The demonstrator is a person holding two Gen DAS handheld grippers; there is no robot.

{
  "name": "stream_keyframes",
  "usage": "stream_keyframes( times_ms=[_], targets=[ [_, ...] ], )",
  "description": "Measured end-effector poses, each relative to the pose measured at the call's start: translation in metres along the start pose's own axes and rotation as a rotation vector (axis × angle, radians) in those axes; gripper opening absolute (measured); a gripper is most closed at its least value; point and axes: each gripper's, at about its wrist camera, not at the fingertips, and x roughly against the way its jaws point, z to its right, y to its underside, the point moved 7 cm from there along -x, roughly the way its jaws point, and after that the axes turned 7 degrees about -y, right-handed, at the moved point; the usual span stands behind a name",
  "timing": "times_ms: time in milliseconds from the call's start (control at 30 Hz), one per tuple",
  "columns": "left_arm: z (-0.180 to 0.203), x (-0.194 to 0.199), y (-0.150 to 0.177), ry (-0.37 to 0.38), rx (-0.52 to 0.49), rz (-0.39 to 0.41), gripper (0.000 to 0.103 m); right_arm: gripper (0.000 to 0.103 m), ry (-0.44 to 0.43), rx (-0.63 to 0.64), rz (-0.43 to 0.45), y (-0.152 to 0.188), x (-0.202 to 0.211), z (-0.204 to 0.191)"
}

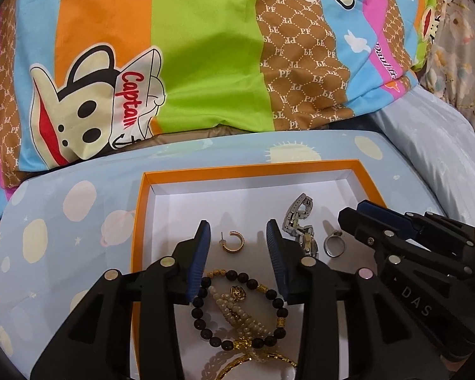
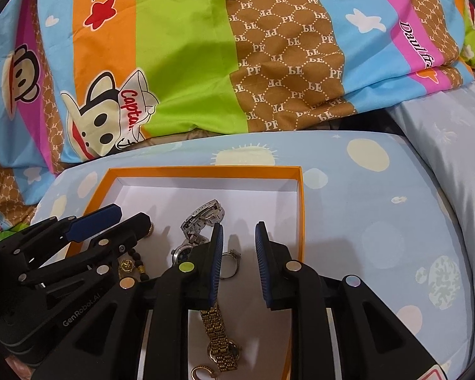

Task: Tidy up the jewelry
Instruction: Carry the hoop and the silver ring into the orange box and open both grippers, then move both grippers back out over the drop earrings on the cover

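An orange box [image 1: 138, 221] with a white inside lies on a blue cushion and holds the jewelry. My left gripper [image 1: 239, 237] is open over it, fingers either side of a gold hoop earring [image 1: 232, 242]. Below lie a dark bead bracelet [image 1: 237, 308], a pearl bracelet [image 1: 237, 313] and a gold bangle [image 1: 253, 362]. A silver watch [image 1: 300, 221] and a silver ring [image 1: 334, 245] lie to the right. My right gripper [image 2: 239, 243] is open and empty above the ring [image 2: 231, 264], with a gold watch [image 2: 218, 338] beneath it. The box also shows in the right wrist view [image 2: 300, 218].
A blue cushion with pale dots [image 1: 79, 231] carries the box. A bright cartoon-print quilt [image 1: 190, 63] is piled behind it. A pale blue pillow [image 2: 452, 145] lies to the right. A second gold hoop earring [image 2: 201, 373] lies at the box's near end.
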Motion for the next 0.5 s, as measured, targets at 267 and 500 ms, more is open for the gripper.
stream_keyframes(
  times_ms=[267,500],
  targets=[
    [-0.0016,-0.0019,0.0011,-0.005,0.009,0.0,0.035,0.021,-0.001,-0.008,0.001,-0.0001,-0.0006,0.0009],
    [-0.0022,-0.003,0.0024,-0.004,0.012,-0.001,0.035,0.021,-0.001,-0.01,0.0,-0.0002,-0.0004,0.0011]
  ],
)
